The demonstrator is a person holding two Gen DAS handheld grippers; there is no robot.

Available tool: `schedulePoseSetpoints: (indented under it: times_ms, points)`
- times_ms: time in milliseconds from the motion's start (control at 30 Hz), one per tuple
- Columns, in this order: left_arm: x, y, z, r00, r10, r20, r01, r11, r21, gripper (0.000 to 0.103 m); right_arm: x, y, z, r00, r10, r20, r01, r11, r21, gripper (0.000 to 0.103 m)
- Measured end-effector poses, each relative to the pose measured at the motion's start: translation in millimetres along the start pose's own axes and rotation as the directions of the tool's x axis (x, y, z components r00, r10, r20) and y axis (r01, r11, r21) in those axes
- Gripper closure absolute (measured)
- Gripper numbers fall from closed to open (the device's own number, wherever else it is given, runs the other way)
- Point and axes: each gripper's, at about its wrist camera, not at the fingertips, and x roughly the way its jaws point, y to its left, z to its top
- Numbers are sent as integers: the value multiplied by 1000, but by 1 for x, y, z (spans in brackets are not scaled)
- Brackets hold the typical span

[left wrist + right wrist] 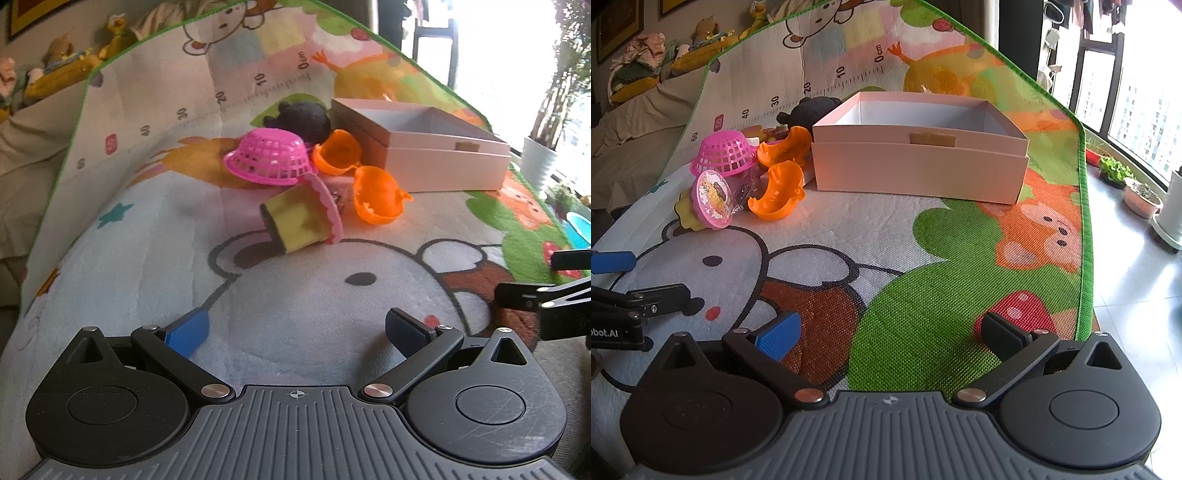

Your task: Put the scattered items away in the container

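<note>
Both tongs gape wide, empty. The toys, a pink plastic lattice basket [271, 157] and a yellow cup with frilly pink lid [301, 218], lie heaped left of the pale pink cardboard box [919, 162], dead ahead of the left tongs [295, 330]; the right tongs [890, 332] face the box.

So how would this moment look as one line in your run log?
stage: start | left gripper: open, empty | right gripper: open, empty | toys: piled beside box | box: looks empty

A colourful cartoon-printed play mat [923, 314] carries an open pale pink cardboard box [919, 173]. Just left of the box lie two orange plastic shell halves [777, 192], an upturned pink plastic basket [726, 153], a yellow pink-lidded tub [299, 218] and a black plush toy [299, 120].
</note>
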Motion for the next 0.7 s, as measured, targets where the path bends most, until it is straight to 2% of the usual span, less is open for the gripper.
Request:
schedulePoseSetpoints:
  times_ms: [233,467,700]
  points:
    - [0,-4,10,994,-85,67,83,996,22,0,0,1,-2,1000,-6,17,6,1000,5,0]
    - [-9,1,11,986,-95,136,96,995,0,0,0,1,-3,1000,-4,16,3,1000,8,0]
    - [-15,19,13,989,-60,132,69,996,-62,0,-1,0,-1,1000,-1,12,1,1000,0,0]
